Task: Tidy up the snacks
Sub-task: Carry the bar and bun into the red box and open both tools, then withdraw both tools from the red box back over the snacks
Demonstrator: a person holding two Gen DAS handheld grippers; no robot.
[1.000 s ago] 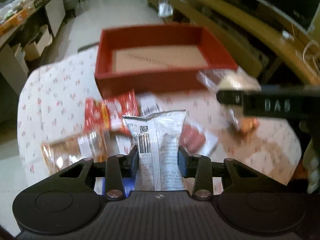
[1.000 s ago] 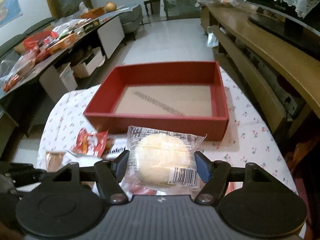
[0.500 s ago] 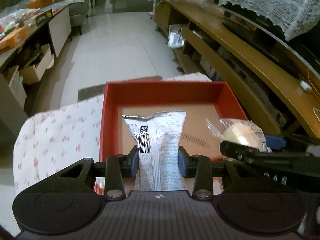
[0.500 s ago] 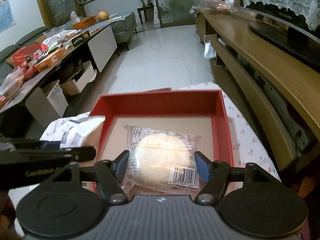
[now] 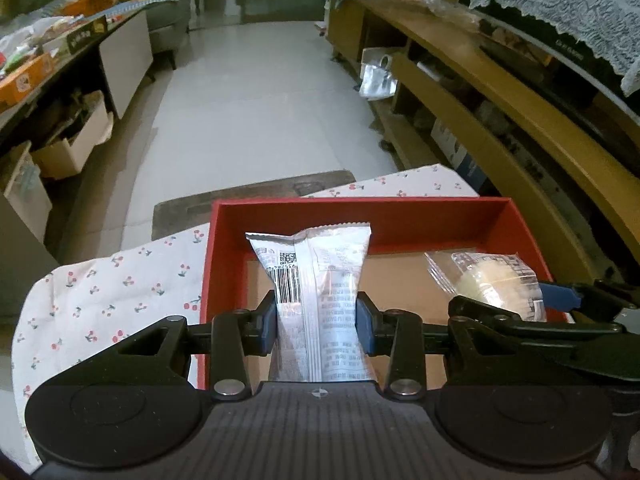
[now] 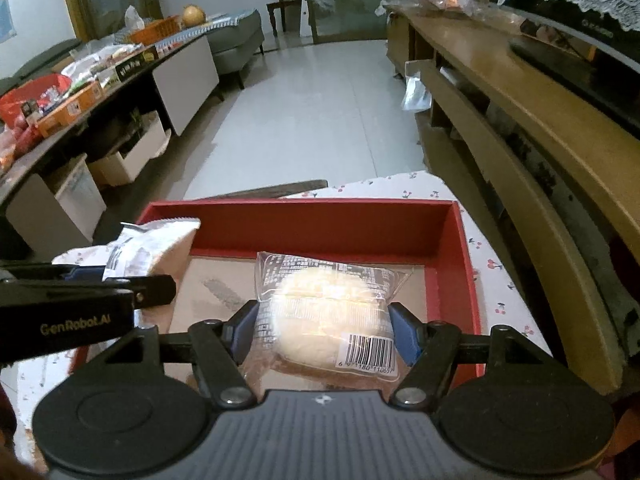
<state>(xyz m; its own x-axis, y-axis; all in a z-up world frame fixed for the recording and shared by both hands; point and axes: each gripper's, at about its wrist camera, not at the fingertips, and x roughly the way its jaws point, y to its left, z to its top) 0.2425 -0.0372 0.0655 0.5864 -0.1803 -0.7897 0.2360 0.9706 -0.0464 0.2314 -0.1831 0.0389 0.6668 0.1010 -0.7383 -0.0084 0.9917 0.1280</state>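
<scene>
Both grippers moved over the red box (image 5: 404,216): left gripper (image 5: 316,322) squeezes the silver snack packet (image 5: 316,276), right gripper (image 6: 322,330) squeezes the wrapped bun (image 6: 320,320), ready to drop in.

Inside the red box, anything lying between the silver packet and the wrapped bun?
Nothing: between silver packet and bun, only bare cardboard floor of the red box, per left wrist view.

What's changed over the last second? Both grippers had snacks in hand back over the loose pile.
Both grippers carried forward from the snack pile to above the red box. The left gripper still clamps the silver packet, the right gripper still clamps the wrapped bun; neither has let go. The box has not shifted on the cherry-print tablecloth, and its cardboard floor is still bare.
</scene>
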